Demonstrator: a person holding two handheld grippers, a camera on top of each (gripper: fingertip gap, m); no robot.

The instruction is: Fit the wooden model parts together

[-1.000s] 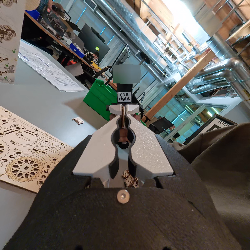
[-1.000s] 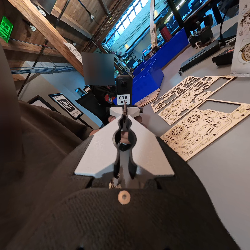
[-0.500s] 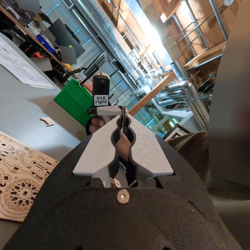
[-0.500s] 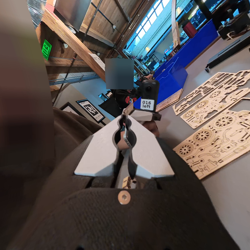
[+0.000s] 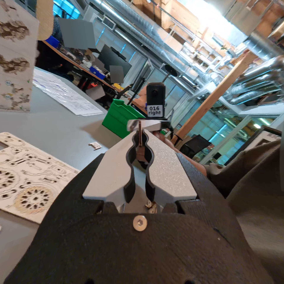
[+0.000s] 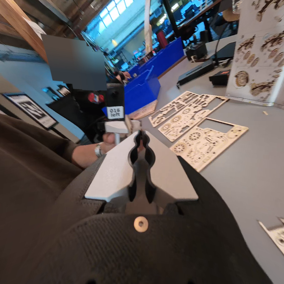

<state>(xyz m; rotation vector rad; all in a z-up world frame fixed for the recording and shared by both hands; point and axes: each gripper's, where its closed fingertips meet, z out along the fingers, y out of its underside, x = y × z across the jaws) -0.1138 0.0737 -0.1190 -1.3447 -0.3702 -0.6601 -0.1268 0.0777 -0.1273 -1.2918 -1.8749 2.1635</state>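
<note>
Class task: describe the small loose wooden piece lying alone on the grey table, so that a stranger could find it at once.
Start at the green bin at the grey table's far edge. Just in front of it, nearer than the white paper sheets, lies the small loose wooden piece. Unlike the big perforated wooden sheet nearby, it is tiny, single and flat on bare tabletop.

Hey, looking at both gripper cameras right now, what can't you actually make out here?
- Left wrist view: the wooden part in the left gripper shows edge-on only; its shape is unreadable.
- Right wrist view: motion blur hides whether the right gripper pinches anything.
- Right wrist view: a cut wooden sheet is cropped by the right edge.
- Left wrist view: the small loose piece on the table is too small to identify.
</note>
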